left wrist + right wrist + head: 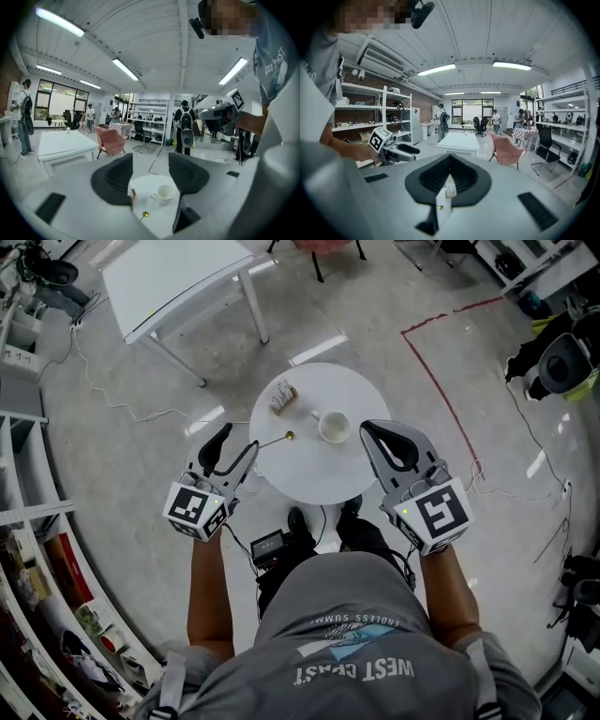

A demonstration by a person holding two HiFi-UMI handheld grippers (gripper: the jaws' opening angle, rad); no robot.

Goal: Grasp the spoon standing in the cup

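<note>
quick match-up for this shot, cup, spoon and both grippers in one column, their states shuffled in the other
Things:
1. cup
2. spoon
3. left gripper
4. right gripper

States:
a. jaws together, nothing between them
b. out of the cup, to its left in the head view
c. jaws apart
d. upright, white, no spoon in it

Pairs: 1-d, 2-b, 3-c, 4-a
</note>
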